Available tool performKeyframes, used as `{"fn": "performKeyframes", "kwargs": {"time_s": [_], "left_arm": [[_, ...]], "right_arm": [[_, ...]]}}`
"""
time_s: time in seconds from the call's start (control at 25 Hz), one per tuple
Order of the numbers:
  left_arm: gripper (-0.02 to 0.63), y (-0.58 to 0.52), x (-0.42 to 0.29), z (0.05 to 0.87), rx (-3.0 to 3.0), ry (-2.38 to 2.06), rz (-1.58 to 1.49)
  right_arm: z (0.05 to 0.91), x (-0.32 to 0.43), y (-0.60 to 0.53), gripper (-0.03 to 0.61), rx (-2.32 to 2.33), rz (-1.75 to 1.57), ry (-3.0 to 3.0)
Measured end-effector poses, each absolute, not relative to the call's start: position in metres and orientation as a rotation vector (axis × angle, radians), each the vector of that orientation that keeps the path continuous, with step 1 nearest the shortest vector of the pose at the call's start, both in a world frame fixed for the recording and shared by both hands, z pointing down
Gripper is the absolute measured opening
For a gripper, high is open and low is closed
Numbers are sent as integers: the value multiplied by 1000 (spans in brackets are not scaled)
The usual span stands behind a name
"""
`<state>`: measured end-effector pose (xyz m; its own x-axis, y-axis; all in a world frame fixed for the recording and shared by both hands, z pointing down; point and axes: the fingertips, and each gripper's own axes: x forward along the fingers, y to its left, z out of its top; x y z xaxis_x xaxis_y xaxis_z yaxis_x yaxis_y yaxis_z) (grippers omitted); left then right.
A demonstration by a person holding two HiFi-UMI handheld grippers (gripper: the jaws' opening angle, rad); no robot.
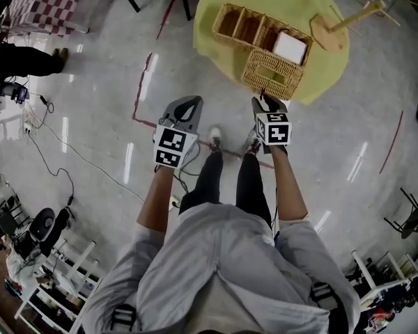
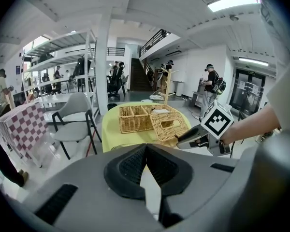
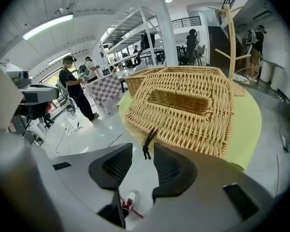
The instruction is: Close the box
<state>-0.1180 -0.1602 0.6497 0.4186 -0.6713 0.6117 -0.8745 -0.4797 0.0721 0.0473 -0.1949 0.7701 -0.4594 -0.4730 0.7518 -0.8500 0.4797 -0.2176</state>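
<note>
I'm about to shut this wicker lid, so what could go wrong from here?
The open right hand-held gripper has only the thin dark loop of the lid between its jaws; gripping that alone could slip. The left hand-held gripper is shut, away from the wicker box, so the box may slide.

left gripper (image 1: pixel 191 103) jaws pressed together, right gripper (image 1: pixel 266 100) jaws apart, both angled down.

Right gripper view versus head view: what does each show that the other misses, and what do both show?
Right gripper view only: the right gripper with jaws apart, gripping nothing, and a dark strap on the wicker lid. Head view only: the left gripper and a white block inside the box. Both: that open lid and the yellow tablecloth.
</note>
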Motion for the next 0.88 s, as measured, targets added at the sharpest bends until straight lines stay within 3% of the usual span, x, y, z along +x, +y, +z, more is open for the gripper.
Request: {"fn": "performKeyframes", "kwargs": {"time_s": [0.08, 0.24, 0.88], "left_arm": [[29, -161, -121, 652, 2297, -1320, 739], [29, -165, -122, 651, 2304, -1310, 745], [29, -183, -122, 604, 2423, -1288, 679]], "right_arm": [[773, 47, -199, 147, 1093, 779, -2097], [775, 49, -202, 48, 1117, 733, -2066], [692, 49, -200, 37, 1235, 628, -2117]]}}
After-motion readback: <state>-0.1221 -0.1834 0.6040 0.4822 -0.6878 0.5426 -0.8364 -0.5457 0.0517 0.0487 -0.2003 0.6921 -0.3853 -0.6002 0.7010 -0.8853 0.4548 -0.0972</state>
